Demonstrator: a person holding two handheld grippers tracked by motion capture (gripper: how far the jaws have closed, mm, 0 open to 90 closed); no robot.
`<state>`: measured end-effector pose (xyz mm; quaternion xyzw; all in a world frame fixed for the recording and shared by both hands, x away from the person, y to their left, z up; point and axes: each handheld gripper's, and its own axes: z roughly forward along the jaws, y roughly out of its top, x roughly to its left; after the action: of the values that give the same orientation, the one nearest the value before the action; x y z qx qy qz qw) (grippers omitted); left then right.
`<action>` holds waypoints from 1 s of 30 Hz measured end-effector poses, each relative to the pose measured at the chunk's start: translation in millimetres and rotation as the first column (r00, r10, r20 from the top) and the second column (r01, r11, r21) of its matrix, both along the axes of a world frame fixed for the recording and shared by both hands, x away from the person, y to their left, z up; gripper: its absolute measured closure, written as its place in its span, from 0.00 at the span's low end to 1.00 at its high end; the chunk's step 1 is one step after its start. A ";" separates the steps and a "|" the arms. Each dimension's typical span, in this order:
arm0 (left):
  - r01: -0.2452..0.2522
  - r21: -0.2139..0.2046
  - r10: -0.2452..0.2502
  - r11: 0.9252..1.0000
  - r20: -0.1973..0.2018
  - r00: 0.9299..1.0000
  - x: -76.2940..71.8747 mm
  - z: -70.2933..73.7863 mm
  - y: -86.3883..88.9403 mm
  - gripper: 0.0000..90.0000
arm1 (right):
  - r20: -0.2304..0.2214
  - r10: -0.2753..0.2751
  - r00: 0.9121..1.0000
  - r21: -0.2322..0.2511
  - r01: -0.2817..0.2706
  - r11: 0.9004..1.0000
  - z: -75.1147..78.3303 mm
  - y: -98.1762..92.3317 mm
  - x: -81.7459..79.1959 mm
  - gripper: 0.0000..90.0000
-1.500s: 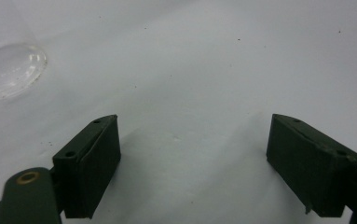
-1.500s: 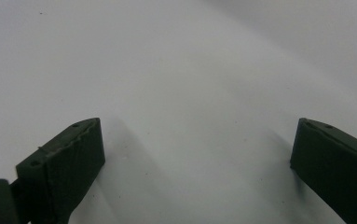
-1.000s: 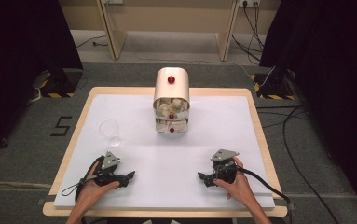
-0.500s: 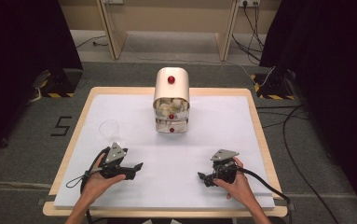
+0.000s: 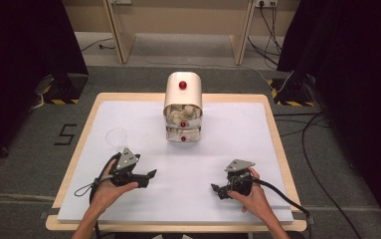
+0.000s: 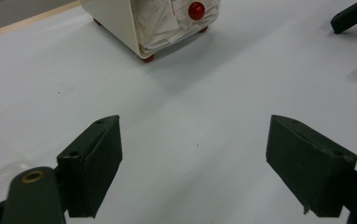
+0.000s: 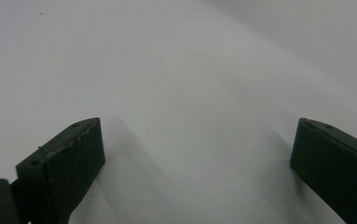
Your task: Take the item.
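1. Cream drawer cabinet (image 5: 183, 107) with red knobs stands upright at the middle of the surface's (image 5: 277, 149) far edge in the high view, its drawers stuffed with crumpled white paper and facing the person. The left gripper (image 5: 149, 176) sits near the near-left corner, its jaws pointing across toward the right; the right gripper (image 5: 217, 190) rests near the near-right corner, its jaws pointing back toward the left. A clear plastic cup (image 5: 117, 137) stands just beyond the left gripper, toward the left edge. The cabinet lies well apart from both, ahead and between them; the left gripper looks slightly nearer.

2. In the left gripper view, the left gripper (image 6: 192, 163) has its jaws spread wide with nothing between them. The cabinet's lower corner (image 6: 153, 23) with a red knob shows ahead and a little left of the jaws' centre line, so a reach would go forward and slightly left.

3. In the right gripper view, the right gripper (image 7: 195, 158) also holds its jaws wide and empty over bare white surface.
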<state>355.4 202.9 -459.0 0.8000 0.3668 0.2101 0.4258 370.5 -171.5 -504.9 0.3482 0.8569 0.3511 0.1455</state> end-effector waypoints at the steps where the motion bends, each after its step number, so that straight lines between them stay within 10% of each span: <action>1: 0.000 0.001 0.000 1.000 0.002 1.000 -0.1 0.5 -0.2 0.20 | 0.000 0.000 1.000 0.000 0.000 1.000 0.0 0.0 0.0 0.04; 30: 0.025 -0.109 -0.011 0.994 0.129 0.992 20.6 44.5 -21.5 0.31 | 0.001 0.001 1.000 -0.001 -0.001 1.000 -0.1 0.0 0.1 0.04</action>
<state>376.0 181.3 -414.6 0.7635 0.3423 0.2365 0.4939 370.5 -171.6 -505.0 0.3476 0.8572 0.3510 0.1457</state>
